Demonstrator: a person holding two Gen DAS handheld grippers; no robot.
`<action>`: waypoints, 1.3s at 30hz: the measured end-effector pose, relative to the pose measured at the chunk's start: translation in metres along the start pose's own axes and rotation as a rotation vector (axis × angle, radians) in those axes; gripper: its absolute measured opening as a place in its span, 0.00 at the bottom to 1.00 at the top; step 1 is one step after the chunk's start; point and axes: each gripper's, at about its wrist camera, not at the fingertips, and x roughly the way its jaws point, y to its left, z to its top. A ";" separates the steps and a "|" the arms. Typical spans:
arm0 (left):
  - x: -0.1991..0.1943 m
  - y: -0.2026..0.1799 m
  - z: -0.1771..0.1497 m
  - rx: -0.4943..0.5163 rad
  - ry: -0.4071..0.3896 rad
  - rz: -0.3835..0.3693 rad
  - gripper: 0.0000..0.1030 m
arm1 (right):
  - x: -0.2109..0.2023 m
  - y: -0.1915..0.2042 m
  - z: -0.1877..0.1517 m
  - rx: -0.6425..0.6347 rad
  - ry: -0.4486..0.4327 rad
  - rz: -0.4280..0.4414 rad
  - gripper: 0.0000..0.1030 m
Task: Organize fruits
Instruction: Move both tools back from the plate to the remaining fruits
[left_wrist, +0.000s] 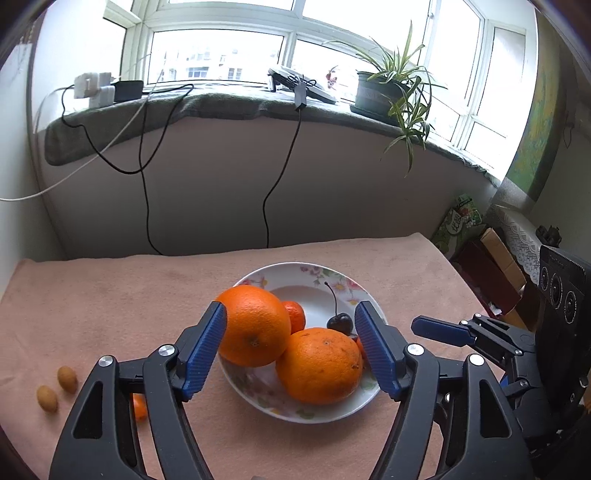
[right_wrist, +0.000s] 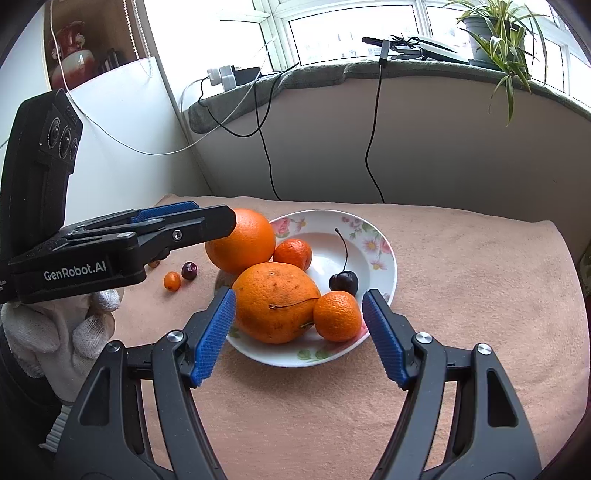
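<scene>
Both tongs, left tongs (left_wrist: 290, 345) and right tongs (right_wrist: 299, 334), gape wide, empty.

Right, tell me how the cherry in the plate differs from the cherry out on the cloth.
The cherry in the plate sits inside the floral plate; the cherry on the cloth lies beside a small orange fruit. The plate one has a long upright stem; the cloth one shows none. Both are dark red.
</scene>
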 end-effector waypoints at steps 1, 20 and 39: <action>-0.002 0.001 -0.001 0.001 -0.003 0.006 0.71 | 0.000 0.002 0.000 -0.002 0.002 0.000 0.72; -0.051 0.074 -0.029 -0.052 -0.039 0.131 0.73 | 0.009 0.066 0.003 -0.084 0.018 0.046 0.72; -0.095 0.194 -0.093 -0.235 -0.011 0.265 0.70 | 0.055 0.148 0.003 -0.166 0.087 0.173 0.72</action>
